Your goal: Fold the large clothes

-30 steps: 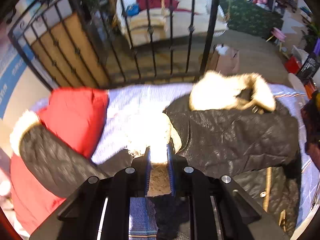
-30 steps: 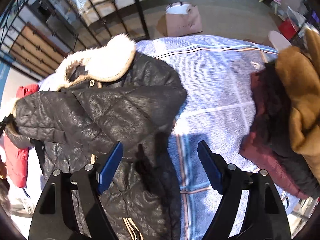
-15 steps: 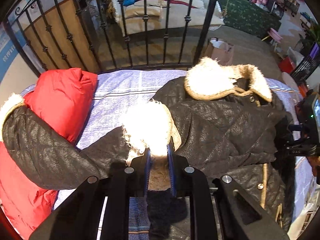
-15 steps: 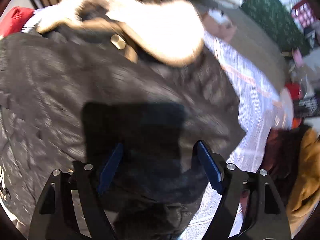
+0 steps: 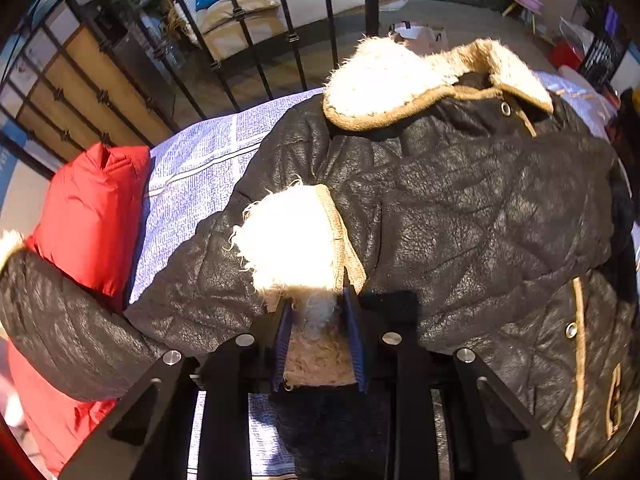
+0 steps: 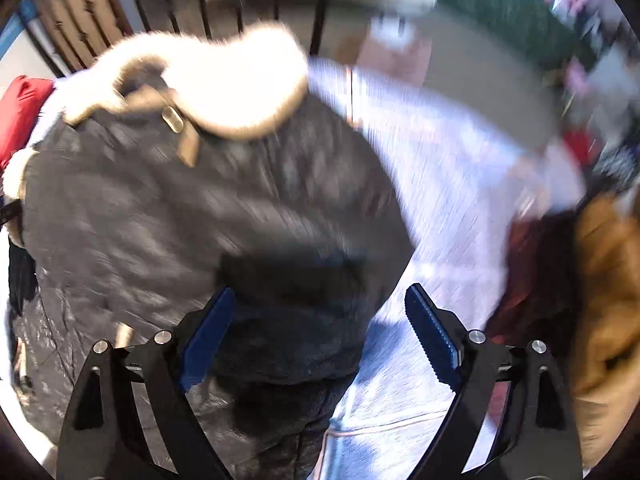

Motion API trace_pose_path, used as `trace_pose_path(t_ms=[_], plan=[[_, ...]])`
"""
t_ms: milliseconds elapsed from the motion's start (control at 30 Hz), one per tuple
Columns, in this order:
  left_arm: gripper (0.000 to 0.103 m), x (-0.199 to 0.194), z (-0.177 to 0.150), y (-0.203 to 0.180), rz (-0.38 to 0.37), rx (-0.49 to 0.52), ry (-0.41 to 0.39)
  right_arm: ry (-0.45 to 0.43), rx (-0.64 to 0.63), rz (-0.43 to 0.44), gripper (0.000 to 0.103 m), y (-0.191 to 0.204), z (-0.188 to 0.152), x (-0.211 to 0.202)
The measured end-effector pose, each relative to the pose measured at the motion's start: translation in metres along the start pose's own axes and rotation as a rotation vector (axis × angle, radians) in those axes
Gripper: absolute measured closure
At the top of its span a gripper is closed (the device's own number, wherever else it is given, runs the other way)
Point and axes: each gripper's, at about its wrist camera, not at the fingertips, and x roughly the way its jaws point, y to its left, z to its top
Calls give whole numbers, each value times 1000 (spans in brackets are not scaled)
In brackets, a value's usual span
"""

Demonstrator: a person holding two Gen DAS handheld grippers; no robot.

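Note:
A black quilted jacket [image 5: 460, 208] with a cream fur collar [image 5: 384, 84] lies on a blue checked bed cover [image 5: 204, 160]. My left gripper [image 5: 320, 336] is shut on the fur cuff [image 5: 288, 244] of one sleeve, held over the jacket's front. The other sleeve [image 5: 60, 320] lies out to the left across a red coat. In the blurred right wrist view, my right gripper [image 6: 320, 328] is open and empty above the jacket [image 6: 192, 216], near its right edge; the collar [image 6: 224, 84] lies ahead.
A red coat [image 5: 88, 208] lies at the left of the bed. A pile of maroon and tan clothes [image 6: 592, 280] sits at the right edge. A black iron railing [image 5: 256, 40] stands behind the bed, with a paper bag [image 5: 420, 34] on the floor beyond.
My left gripper has carried the fur cuff to the right, onto the jacket's front. My right gripper has swung from over the jacket's body toward its right edge, still open.

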Motion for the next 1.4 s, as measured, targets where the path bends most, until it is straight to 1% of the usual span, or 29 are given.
trace_pose_path(t_ms=[67,100,133,167,200,233,267,333,400,467,533,567,633,667,700,767,800,867,900,967,1033,1100,1133,1200,1233,1300,1333,1367,1400], plan=[[74,3,-2,1,-1,-16,1,-30,-7,107,17,19,6,-3],[71,5,-4,3,-2,-34,0,-6,-24,138,17,29,5,6],[70,7,-5,3,-3,-48,0,62,-50,124,17,42,4,27],[64,9,-7,4,4,-59,-1,118,-55,114,17,44,2,46],[50,12,-9,4,9,-63,4,175,-46,115,16,47,-4,65],[44,17,-11,5,7,-67,20,247,-29,124,12,48,-12,92],[40,22,-14,6,-7,-75,39,251,-23,121,11,49,-15,100],[39,22,-16,9,-20,-92,37,218,-55,86,9,56,-13,101],[38,17,-15,13,-25,-117,31,238,-74,57,9,61,-8,100],[38,8,-17,16,-21,-129,11,260,-61,58,9,59,-2,96],[38,-9,-24,21,-14,-156,-24,243,-26,54,9,56,6,85],[38,-19,-27,23,-18,-174,-44,208,6,67,9,53,8,70],[35,-39,-38,31,-33,-220,-84,140,65,142,9,50,7,39],[30,-51,-45,36,-19,-245,-99,125,84,163,9,51,6,28],[30,-61,-51,41,9,-264,-111,120,90,177,9,56,6,22],[30,-77,-58,59,94,-298,-132,116,96,221,9,67,-4,6],[26,-83,-59,71,142,-318,-135,120,91,239,9,78,-10,-1],[22,-94,-57,109,250,-387,-142,135,72,263,9,96,-22,-7],[20,-99,-56,132,286,-431,-153,140,69,274,9,110,-34,-8],[16,-104,-53,188,374,-551,-158,161,68,304,9,123,-47,-12],[16,-104,-53,236,427,-644,-151,179,60,318,9,134,-52,-10],[16,-96,-53,273,459,-698,-130,175,53,325,9,143,-59,-17],[16,-89,-55,285,441,-718,-113,172,48,322,9,148,-60,-22],[18,-69,-55,307,344,-752,-84,168,43,319,9,154,-61,-27],[18,-58,-55,313,305,-763,-76,168,41,315,9,157,-58,-21],[32,-39,-56,319,270,-773,-54,168,38,300,9,158,-57,-23],[36,-32,-55,319,271,-768,-51,171,36,294,9,157,-54,-21],[50,-29,-53,319,275,-754,-58,174,39,283,9,156,-54,-23],[62,-27,-52,317,269,-735,-63,175,40,277,9,156,-54,-22]])
